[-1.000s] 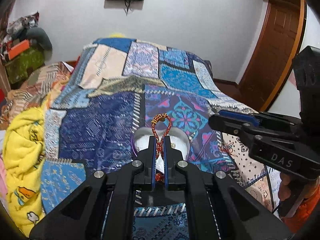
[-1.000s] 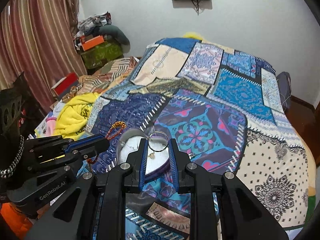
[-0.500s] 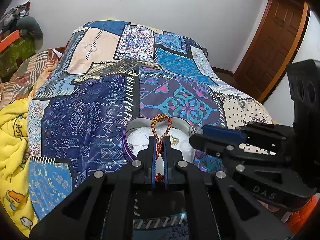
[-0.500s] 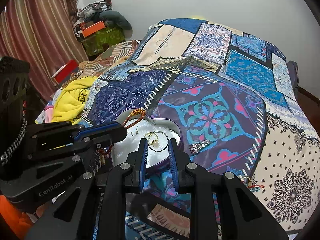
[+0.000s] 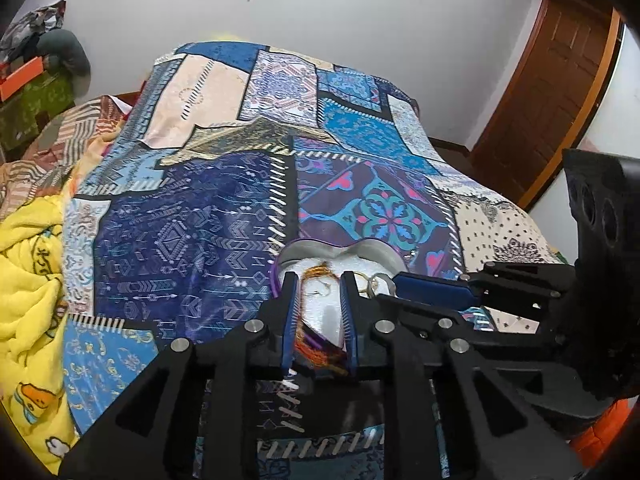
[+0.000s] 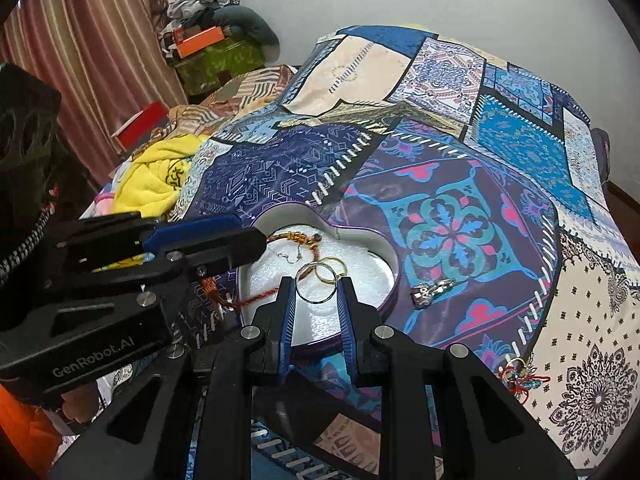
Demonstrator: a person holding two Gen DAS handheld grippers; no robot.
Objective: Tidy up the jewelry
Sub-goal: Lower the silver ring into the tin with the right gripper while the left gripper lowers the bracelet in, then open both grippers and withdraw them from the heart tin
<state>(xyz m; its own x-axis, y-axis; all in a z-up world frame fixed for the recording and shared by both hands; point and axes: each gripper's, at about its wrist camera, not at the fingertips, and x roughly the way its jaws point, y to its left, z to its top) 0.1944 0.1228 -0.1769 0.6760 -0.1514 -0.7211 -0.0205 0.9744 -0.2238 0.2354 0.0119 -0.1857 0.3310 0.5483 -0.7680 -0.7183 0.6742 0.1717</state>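
Observation:
A heart-shaped purple box (image 6: 386, 251) with white lining sits on the patchwork bedspread; it also shows in the left wrist view (image 5: 360, 249). My left gripper (image 5: 319, 280) is open, and a red-orange braided bracelet (image 5: 318, 344) lies loose between its fingers, draped over the box rim and into the box (image 6: 298, 240). My right gripper (image 6: 317, 292) is shut on a thin silver ring (image 6: 316, 285) just above the box lining. A gold ring (image 6: 331, 269) and a small hook earring (image 6: 290, 258) lie in the box.
A silver jewelled piece (image 6: 432, 290) lies on the bedspread right of the box. A red-and-gold trinket (image 6: 520, 376) lies nearer the right front. A yellow blanket (image 5: 28, 280) is bunched at the left. A wooden door (image 5: 556, 80) stands at the right.
My left gripper has opened and let go of the braided bracelet, which now drapes over the box rim. Both grippers have moved down closer to the box.

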